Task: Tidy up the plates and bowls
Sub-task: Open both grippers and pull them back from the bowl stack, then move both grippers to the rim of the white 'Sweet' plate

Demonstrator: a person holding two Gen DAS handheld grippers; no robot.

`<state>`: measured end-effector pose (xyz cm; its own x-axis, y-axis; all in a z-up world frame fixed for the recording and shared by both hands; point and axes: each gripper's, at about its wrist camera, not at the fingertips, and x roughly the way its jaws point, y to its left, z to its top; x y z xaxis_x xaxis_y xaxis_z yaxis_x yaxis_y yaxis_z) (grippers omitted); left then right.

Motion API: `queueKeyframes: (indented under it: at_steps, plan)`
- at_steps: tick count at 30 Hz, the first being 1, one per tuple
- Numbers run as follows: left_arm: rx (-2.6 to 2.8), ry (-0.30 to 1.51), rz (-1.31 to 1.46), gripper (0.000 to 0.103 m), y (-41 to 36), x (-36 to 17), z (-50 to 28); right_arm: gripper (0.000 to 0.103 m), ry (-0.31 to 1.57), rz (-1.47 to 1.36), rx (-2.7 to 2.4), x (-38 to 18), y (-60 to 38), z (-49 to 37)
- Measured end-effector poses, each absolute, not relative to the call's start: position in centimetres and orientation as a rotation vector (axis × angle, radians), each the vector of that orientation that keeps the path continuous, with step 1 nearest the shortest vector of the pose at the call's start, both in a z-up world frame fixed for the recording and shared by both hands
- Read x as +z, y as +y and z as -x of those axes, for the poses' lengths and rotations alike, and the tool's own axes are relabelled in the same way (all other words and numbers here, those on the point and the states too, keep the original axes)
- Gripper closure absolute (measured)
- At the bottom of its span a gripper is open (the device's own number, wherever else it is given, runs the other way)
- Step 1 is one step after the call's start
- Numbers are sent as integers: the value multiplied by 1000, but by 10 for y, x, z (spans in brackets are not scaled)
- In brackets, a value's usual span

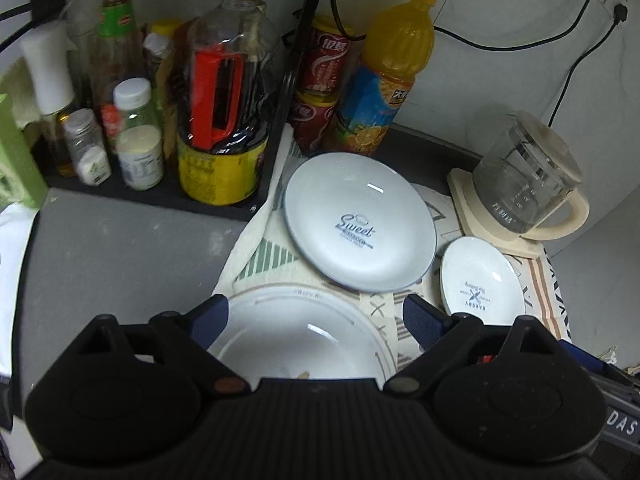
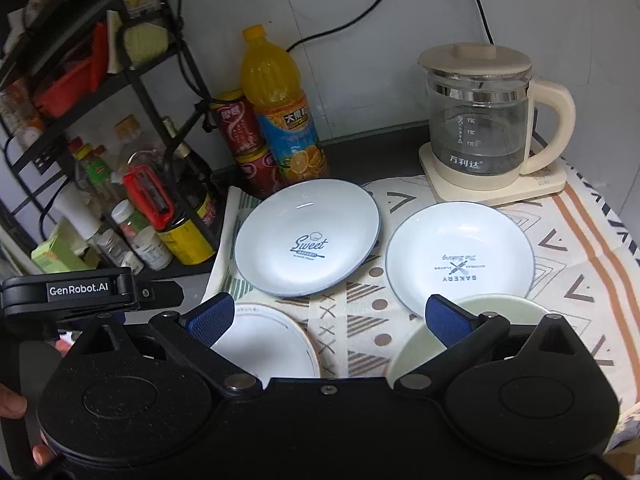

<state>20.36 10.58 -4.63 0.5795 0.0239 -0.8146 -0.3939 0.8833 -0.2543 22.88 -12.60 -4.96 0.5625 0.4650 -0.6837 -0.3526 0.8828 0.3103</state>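
**potwasher:** On the patterned cloth (image 2: 560,264) there are four pieces. "Sweet" plate (image 2: 307,242) sits back left, "Bakery" plate (image 2: 460,261) just beside it on the right — apart, not overlapping. White bowl (image 2: 266,344) is front left, pale green bowl (image 2: 492,320) front right.

**rackfan:** And the grippers?

**potwasher:** Left gripper (image 1: 316,316) is spread wide above the white bowl (image 1: 296,332), gripping nothing. Right gripper (image 2: 330,320) is spread too, fingers straddling the gap between the two bowls (one blue pad in front of each rim).

**rackfan:** Background stuff?

**potwasher:** Glass kettle (image 2: 480,120) back right, orange juice bottle (image 2: 276,104) and red cans (image 2: 240,128) behind the plates — condiment rack (image 2: 120,160) at left.
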Motion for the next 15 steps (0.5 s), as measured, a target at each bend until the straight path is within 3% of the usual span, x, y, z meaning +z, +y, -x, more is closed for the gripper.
queueKeyframes:
  at_steps: [10,15]
  plan:
    - [206,940,463,11,132,-64,-241,1,897,-280,414,-63,-103,-264]
    - [190,975,515,14,145,-82,-257,8,912,-337,343,-74,-96,-278]
